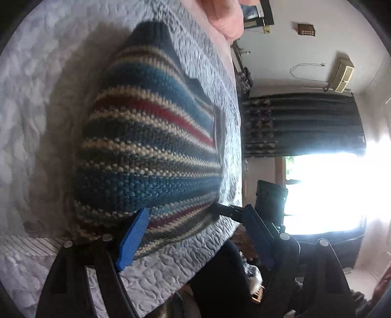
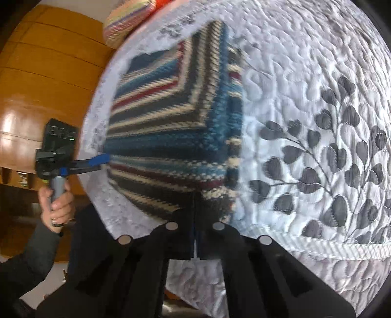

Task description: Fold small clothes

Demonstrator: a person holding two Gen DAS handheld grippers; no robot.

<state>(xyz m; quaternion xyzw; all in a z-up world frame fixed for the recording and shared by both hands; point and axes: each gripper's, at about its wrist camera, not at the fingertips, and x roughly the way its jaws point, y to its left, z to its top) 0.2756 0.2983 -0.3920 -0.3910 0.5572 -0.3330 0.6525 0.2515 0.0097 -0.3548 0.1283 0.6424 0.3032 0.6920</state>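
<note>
One striped knit sweater (image 1: 146, 151) lies folded on the quilted bed cover (image 2: 305, 102). The left hand-held gripper (image 1: 193, 234) spreads wide at its 6 o'clock edge; the right hand-held gripper (image 2: 195, 200), jaws together, pinches its near corner. One pink pillow (image 1: 224, 17) sits at 12 o'clock.

The left gripper (image 1: 195, 234) stands spread wide, gripped by a hand (image 2: 57, 205); the right gripper (image 2: 195, 203) is pressed closed.

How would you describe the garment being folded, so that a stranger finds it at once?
Look at the pale quilted bedspread. Near its edge lies a folded knitted sweater. It alone has blue, cream and red stripes; the quilt around it shows only grey leaves.
</note>
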